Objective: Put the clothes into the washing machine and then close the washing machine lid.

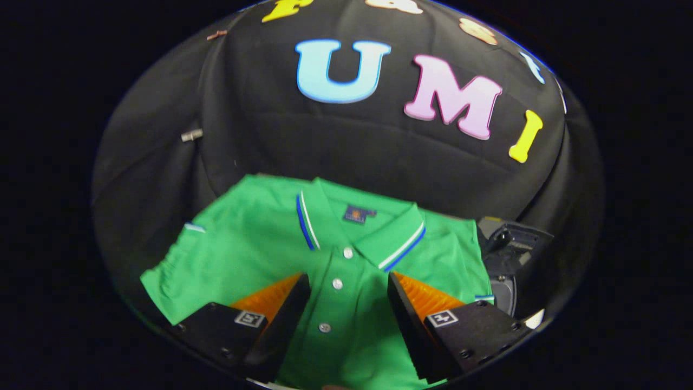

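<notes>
A green polo shirt [254, 249] lies spread flat, front up, with its collar trimmed in blue and white and a row of white buttons down the placket. My gripper [347, 283] hovers open just above the placket, one finger on each side of the buttons, with nothing pinched between them. The collar sits just ahead of the fingertips. To the right of the shirt's shoulder a dark machine part [509, 246] shows, partly cut off; whether it is the washing machine I cannot tell.
The booth's black cloth wall [352, 146] rises right behind the shirt. A small metal fitting [191, 135] sticks out of the cloth up to the left. A white edge [535, 318] shows beside the right finger.
</notes>
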Available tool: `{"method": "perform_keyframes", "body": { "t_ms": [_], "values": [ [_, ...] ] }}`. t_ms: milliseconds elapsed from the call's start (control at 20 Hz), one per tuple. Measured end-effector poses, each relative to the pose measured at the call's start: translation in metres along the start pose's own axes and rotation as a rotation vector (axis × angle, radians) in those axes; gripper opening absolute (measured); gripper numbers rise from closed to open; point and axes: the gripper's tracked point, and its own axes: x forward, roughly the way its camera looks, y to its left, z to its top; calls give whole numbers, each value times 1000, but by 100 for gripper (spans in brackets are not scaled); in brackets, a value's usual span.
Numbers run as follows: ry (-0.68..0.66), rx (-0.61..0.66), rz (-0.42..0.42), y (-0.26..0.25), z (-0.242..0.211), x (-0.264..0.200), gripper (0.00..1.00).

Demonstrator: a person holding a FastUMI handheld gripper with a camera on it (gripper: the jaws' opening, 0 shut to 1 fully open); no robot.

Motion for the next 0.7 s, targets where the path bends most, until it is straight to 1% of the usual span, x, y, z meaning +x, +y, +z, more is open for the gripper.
{"method": "perform_keyframes", "body": {
  "t_ms": [50,200,250,400,500,550,700],
  "values": [
    [20,18,10,4,-4,10,91],
    [38,87,47,6,-6,9,91],
    [25,69,54,5,-5,10,90],
    [-35,-16,123,19,0,4,49],
    [-43,-30,127,15,-2,5,17],
    [-36,-38,133,16,-3,5,17],
    [-12,-114,168,21,0,5,17]
  ]
}}
